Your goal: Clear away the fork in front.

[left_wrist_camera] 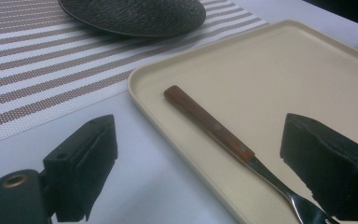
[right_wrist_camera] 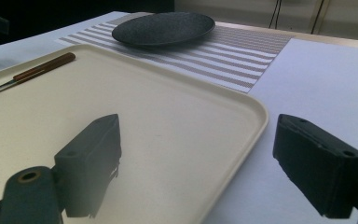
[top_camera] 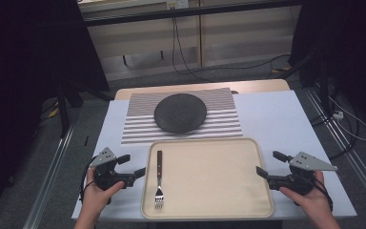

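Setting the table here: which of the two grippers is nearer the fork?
The left gripper, just beside the tray's left rim where the fork lies; the right gripper sits across the tray.

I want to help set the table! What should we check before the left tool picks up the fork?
1. Left tool open wide enough: ok, jaws stand apart with nothing held.
2. Fork easy to reach: ok, it lies flat near the left edge of the tray, beside that tool.
3. Handle free: ok, nothing lies on or against the brown handle.
4. Jaws lined up around the handle: not ok, the tool sits off the tray's rim.
5. Right tool out of the way: ok, open at the tray's far side.
6. Plate in place on the striped mat: ok.
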The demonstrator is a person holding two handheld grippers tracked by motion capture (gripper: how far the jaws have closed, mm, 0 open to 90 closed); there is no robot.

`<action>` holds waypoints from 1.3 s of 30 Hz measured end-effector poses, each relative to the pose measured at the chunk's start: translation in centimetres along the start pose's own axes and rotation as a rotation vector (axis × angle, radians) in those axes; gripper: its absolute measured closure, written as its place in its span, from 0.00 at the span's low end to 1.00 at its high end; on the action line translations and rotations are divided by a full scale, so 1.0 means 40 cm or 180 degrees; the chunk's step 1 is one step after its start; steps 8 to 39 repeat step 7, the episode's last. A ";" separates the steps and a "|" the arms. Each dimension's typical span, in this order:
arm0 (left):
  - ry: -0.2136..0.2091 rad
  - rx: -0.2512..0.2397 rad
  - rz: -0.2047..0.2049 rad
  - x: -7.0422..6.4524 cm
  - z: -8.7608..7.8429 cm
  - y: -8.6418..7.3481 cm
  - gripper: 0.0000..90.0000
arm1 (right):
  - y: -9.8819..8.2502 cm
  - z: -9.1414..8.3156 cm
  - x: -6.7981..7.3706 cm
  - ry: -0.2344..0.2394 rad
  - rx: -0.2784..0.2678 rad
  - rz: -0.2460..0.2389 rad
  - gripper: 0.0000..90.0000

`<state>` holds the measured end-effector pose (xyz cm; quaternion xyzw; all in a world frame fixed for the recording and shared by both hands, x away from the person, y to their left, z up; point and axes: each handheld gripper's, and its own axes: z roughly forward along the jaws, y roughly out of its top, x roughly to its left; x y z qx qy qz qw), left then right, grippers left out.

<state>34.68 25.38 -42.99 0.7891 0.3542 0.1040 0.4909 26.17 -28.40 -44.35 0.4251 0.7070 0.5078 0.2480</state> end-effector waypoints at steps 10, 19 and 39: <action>0.0011 0.0010 -0.0004 0.002 0.003 0.001 0.13 | -0.006 0.004 -0.004 -0.0011 0.0042 -0.0003 0.17; 0.0011 0.0010 -0.0004 0.002 0.003 0.001 0.13 | -0.006 0.004 -0.004 -0.0011 0.0042 -0.0003 0.17; 0.0011 0.0010 -0.0004 0.002 0.003 0.001 0.13 | -0.006 0.004 -0.004 -0.0011 0.0042 -0.0003 0.17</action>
